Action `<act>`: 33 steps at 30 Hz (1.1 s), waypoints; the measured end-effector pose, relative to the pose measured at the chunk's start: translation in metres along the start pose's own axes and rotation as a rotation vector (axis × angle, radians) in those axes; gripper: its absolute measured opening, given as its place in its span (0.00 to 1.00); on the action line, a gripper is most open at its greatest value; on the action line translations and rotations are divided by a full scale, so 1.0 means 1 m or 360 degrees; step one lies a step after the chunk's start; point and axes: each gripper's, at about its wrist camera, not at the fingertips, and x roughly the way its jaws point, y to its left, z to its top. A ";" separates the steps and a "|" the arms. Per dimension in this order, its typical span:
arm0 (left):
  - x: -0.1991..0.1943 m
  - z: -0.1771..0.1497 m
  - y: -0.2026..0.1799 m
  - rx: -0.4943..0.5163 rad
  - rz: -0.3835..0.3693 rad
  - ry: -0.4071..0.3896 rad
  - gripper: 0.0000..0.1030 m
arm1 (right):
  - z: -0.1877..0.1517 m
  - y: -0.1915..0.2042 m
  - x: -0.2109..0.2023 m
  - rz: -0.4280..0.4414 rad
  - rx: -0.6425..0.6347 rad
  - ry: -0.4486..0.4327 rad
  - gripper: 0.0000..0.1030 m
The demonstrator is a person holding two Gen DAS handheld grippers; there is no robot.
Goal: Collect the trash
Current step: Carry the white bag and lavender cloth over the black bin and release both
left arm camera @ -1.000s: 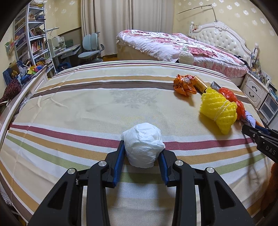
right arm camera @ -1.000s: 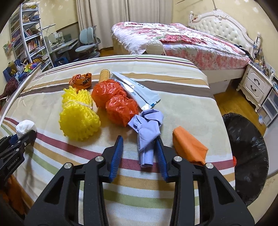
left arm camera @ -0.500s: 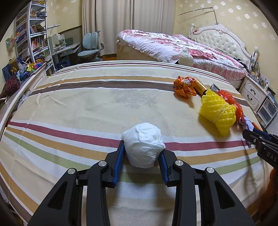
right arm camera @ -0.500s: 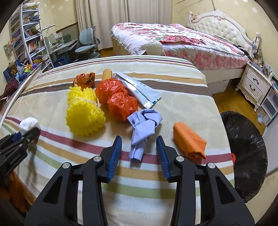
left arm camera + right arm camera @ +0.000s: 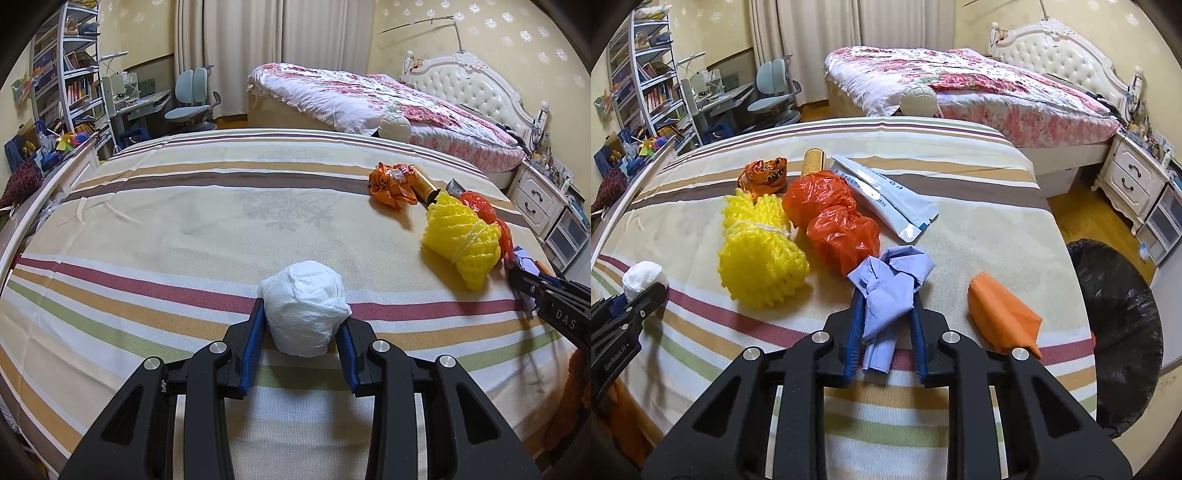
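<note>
Ahead of the right gripper (image 5: 886,314) lie two red bags (image 5: 831,218), one yellow net (image 5: 759,254) to its left, and one orange wad (image 5: 1001,314) to its right. Its jaws, wider a moment ago, have just closed onto the blue paper (image 5: 886,291). The left gripper (image 5: 301,328) pinches the white wad (image 5: 304,306).

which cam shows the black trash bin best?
Right wrist: the black trash bin stands at the right, off the striped bed's edge, black liner and opening visible. The left wrist view does not show it at all.
</note>
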 end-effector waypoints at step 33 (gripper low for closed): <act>-0.055 0.018 -0.176 0.0332 -0.0460 -0.0290 0.36 | -0.034 -0.140 -0.113 -0.0304 0.0222 -0.0385 0.22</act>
